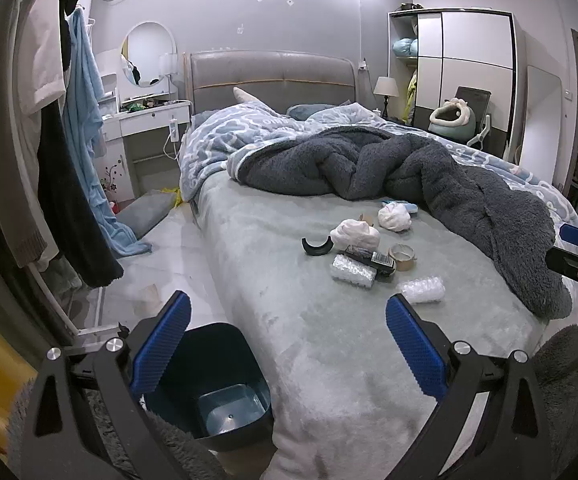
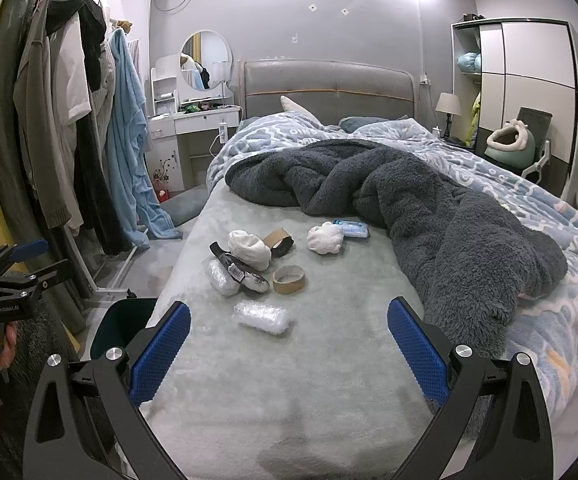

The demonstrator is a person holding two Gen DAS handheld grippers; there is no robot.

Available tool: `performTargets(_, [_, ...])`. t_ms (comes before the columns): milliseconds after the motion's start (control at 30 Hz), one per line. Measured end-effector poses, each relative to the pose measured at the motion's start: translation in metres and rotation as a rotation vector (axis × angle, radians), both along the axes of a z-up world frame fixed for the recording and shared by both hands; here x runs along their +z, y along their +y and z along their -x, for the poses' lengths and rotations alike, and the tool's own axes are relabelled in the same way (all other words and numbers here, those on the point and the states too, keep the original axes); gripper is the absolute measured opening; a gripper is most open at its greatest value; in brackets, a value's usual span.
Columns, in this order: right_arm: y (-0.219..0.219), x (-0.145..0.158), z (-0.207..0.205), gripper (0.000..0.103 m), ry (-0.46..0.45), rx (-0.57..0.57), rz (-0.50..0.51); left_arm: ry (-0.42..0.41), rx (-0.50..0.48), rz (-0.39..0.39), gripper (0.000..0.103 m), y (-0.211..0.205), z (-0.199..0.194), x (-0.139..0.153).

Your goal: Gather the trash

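Note:
Several pieces of trash lie on the pale green bed sheet (image 2: 329, 340): two crumpled white wads (image 2: 249, 249) (image 2: 325, 238), a brown tape roll (image 2: 288, 279), a cardboard tube (image 2: 279, 240), two bubble-wrap rolls (image 2: 263, 316) (image 1: 353, 271), a black curved piece (image 1: 317, 247) and a dark barcoded packet (image 1: 373, 258). A dark blue bin (image 1: 217, 384) stands empty on the floor at the bed's near left corner. My left gripper (image 1: 289, 350) hangs open over the bin and bed edge. My right gripper (image 2: 289, 354) is open above the sheet, short of the nearest bubble-wrap roll.
A rumpled dark grey fleece blanket (image 2: 429, 208) and blue patterned duvet (image 2: 549, 240) cover the bed's far and right side. A clothes rack (image 2: 73, 140) with hanging garments stands left of the bed. A white vanity (image 2: 193, 120), wardrobe (image 2: 529, 92) and chair (image 2: 521, 140) line the back.

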State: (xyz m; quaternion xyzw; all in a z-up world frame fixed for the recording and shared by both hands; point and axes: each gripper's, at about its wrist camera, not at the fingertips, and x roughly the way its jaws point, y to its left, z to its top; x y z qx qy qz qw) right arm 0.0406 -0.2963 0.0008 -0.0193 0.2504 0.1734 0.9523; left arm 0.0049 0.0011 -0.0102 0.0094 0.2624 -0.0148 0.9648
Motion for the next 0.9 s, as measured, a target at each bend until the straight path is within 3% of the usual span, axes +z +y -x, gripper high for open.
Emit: performTargets(900, [-0.0017,-0.0017,0.0003,0.100,0.003,0.000,0.004,0.005,-0.006,-0.002,0.100,-0.0017,0.0008,-0.0035])
